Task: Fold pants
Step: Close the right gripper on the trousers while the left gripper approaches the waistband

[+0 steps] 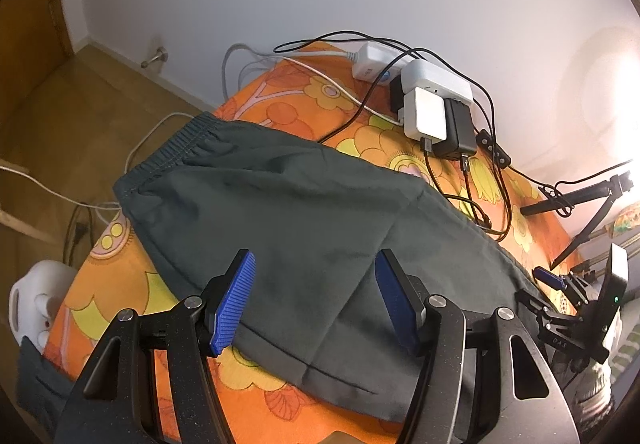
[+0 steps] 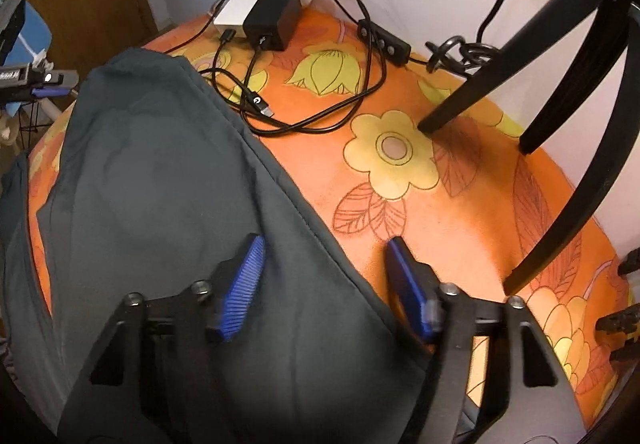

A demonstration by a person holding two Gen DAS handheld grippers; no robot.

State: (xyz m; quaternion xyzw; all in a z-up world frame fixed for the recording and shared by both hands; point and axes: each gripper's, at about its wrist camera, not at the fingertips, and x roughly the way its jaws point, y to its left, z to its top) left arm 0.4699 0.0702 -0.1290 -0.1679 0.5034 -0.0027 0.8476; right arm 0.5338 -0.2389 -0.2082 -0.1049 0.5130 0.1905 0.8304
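- Left wrist view: the dark grey-green fabric pants (image 1: 280, 212) lie spread on the orange flower-patterned cloth surface (image 1: 304, 100), elastic waistband toward the far left edge, hemmed leg end near the camera.
- The left gripper (image 1: 316, 300) hangs over the near part of the pants, its blue ribbed pads apart and nothing pinched between them.
- Right wrist view: the right gripper (image 2: 326, 286) straddles the pants' right edge, one pad over fabric, the other over bare cloth; jaws apart, gripping nothing.
- Beyond the pants, a white power strip (image 1: 436, 84) with white and black chargers and tangled black cables (image 2: 320, 112).
- Black tripod legs (image 2: 560, 92) stand on the cloth at right.
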